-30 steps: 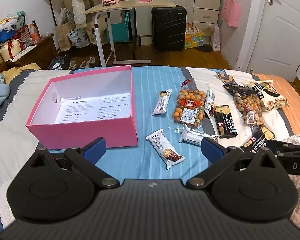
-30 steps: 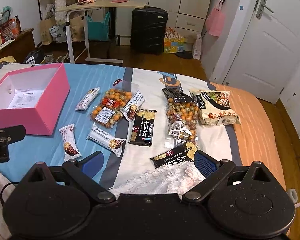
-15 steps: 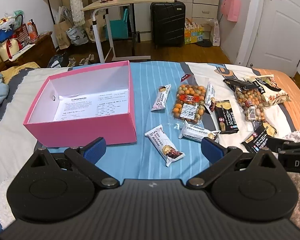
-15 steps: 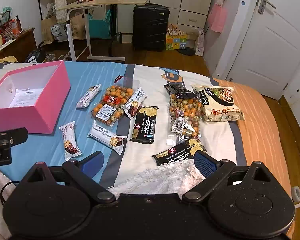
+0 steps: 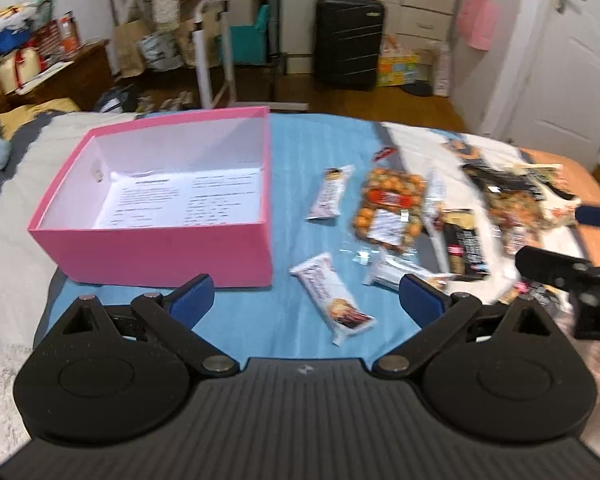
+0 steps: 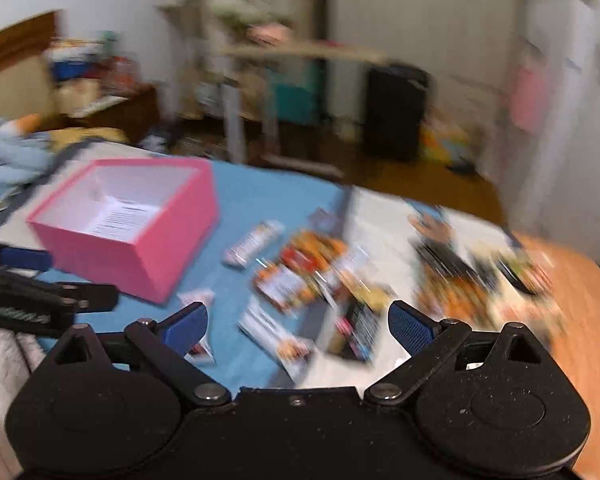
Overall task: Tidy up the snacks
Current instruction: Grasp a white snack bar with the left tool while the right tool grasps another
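Both grippers hung with jaws wide and empty: the left gripper (image 5: 306, 294) near a white snack bar (image 5: 332, 298), right of the empty pink box (image 5: 160, 252); the right gripper's (image 6: 296, 326) blurred view risked a mis-aimed grasp among crowded packets

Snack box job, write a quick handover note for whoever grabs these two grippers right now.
Left gripper: open, empty, hovering over the blue sheet near the pink box.
Right gripper: open, empty, above the snack pile; its view is blurred.
Box: holds only a printed sheet, no snacks.
Snacks: all on the bed, right of the box; closest is a white bar, then the orange ball bag and a black pack.
Done: nothing packed. Left: every snack.
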